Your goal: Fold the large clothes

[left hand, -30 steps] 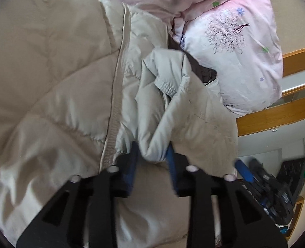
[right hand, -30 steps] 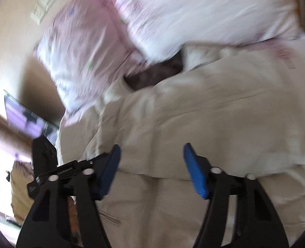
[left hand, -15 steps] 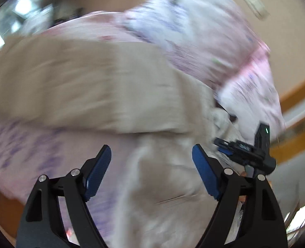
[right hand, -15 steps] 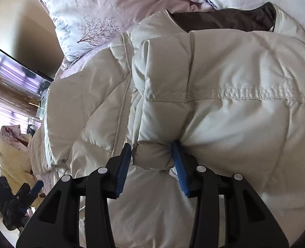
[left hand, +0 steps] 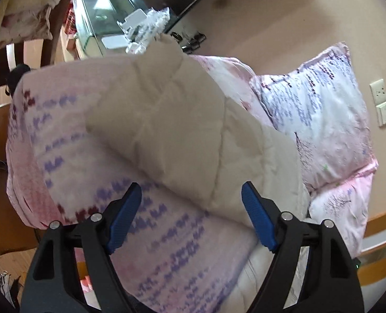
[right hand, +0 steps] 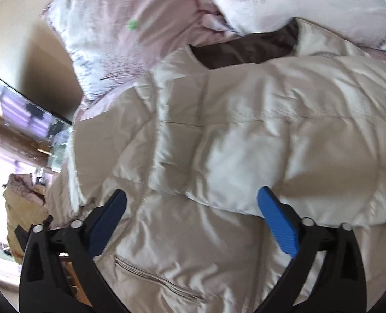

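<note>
Cream quilted down jacket (right hand: 245,143) spread on bed over pink floral bedding (left hand: 62,156), collar with dark lining (right hand: 245,47) toward pillows (left hand: 318,120). One sleeve folded across torso. Judged light, puffy, slick-shelled, springy; likely to unfold unless pressed. Best taken at stitched seams, hem or cuff, not mid-panel. Right tool (right hand: 195,219) wide apart, holding nothing, above sleeve edge. Left tool (left hand: 191,216) also spread, empty, over bedding beside jacket edge. Right view alone shows zip pocket (right hand: 161,279) and collar; left view alone shows wall switch (left hand: 381,101) and glass shelf (left hand: 109,18).
</note>
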{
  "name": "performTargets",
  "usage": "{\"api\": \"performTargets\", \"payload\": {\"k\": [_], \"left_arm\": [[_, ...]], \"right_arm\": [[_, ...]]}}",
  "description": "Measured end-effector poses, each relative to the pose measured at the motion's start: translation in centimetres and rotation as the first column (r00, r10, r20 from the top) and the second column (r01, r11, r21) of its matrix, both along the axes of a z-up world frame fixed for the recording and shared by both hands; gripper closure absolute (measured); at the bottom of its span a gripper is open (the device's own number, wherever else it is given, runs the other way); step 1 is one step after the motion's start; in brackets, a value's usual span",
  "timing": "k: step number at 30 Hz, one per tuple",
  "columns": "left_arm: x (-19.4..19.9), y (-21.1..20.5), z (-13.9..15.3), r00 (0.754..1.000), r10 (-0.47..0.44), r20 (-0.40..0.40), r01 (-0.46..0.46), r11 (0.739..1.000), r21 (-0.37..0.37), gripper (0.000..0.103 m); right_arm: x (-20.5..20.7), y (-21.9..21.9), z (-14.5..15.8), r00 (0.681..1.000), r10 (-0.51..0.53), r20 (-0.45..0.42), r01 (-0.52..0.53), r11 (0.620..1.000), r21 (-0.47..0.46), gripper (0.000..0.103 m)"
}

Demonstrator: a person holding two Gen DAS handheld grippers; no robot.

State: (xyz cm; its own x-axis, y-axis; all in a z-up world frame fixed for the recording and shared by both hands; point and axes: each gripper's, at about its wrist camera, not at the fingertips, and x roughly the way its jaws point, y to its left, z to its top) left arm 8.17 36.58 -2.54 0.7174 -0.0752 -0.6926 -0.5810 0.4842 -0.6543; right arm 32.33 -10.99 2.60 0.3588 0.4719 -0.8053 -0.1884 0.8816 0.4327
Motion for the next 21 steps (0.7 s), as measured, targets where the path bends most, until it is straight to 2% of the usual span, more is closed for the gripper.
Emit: {"api": "performTargets", "payload": {"k": [5, 7, 10, 13, 16, 19, 21], "left_arm": [[0.4, 1.7, -0.6, 0.999, 0.051, -0.016, -0.051, 0.998, -0.028, 0.056], [0.5, 2.2, -0.9, 0.997, 0.068, -0.02, -0.069, 0.996, -0.047, 0.075], [0.6, 2.7, -0.6, 0.996, 0.087, -0.01, -0.088, 0.995, -0.045, 0.091], [1.2, 2.8, 1.1, 0.997, 0.081, 0.017, -0.081, 0.997, -0.003, 0.096], [2.5, 2.0, 4.8, 0.995, 0.034, 0.088, -0.04, 0.997, 0.073, 0.097], [4.0, -0.1, 9.3, 0.983, -0.046, 0.177, 0.018, 0.988, 0.156, 0.097], [5.3, -2.3, 12.0, 0.966, -0.117, 0.232, 0.07, 0.977, 0.203, 0.097]], "right_arm": [[-0.7, -1.6, 0.4, 1.0, 0.01, 0.006, -0.01, 1.0, 0.021, 0.001], [-0.9, -2.1, 0.5, 1.0, 0.012, 0.004, -0.012, 0.999, 0.034, 0.001], [-1.1, -2.7, 0.7, 1.0, 0.004, 0.017, -0.004, 1.0, 0.03, 0.001], [-1.1, -3.4, 0.8, 0.999, -0.01, 0.03, 0.009, 1.0, 0.022, 0.001], [-1.3, -4.3, 1.1, 0.997, -0.033, 0.068, 0.031, 0.999, 0.031, 0.001], [-1.8, -5.2, 1.9, 0.989, -0.05, 0.142, 0.046, 0.998, 0.03, 0.001], [-1.8, -5.9, 2.2, 0.987, -0.055, 0.152, 0.047, 0.997, 0.056, 0.001]]}}
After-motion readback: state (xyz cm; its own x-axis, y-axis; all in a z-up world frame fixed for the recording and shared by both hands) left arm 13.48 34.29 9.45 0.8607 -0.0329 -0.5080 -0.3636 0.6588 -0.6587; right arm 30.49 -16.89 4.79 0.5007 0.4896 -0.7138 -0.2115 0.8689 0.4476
